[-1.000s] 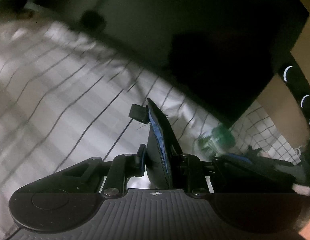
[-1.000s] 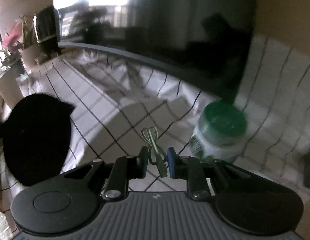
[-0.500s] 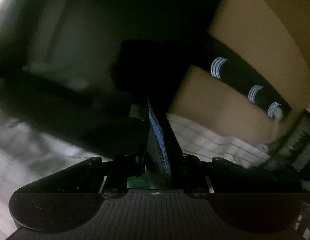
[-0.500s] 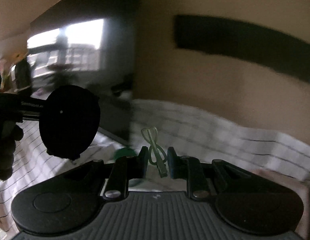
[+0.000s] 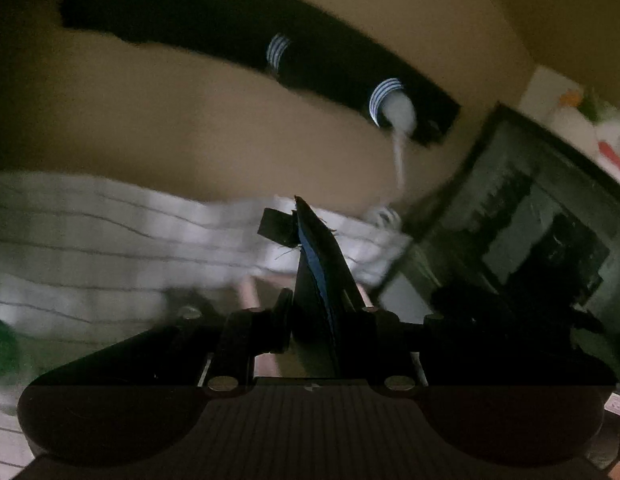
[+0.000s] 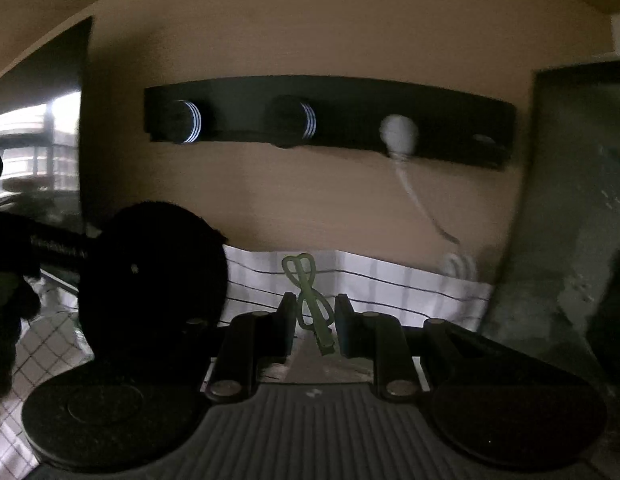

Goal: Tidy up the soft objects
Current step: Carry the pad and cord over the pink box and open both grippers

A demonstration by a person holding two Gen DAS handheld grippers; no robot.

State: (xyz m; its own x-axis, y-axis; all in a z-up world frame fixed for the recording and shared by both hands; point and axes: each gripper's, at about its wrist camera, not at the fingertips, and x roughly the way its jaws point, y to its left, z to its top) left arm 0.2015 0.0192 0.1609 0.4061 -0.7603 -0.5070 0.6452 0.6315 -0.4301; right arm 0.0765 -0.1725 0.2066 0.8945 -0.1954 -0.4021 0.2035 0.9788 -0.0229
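Carrying step, likely toward the black peg rail (image 6: 330,116) at upper centre. The left gripper (image 5: 320,316) pinches a dark blue-edged cloth (image 5: 318,280); the right gripper (image 6: 312,320) appears clamped on a pale green clip (image 6: 310,300). Next: align cloth and clip with a peg.

Bare wall (image 6: 310,200) lies open ahead; a peg rail (image 6: 342,116) crosses it above, a dark frame (image 6: 570,220) blocks the right.
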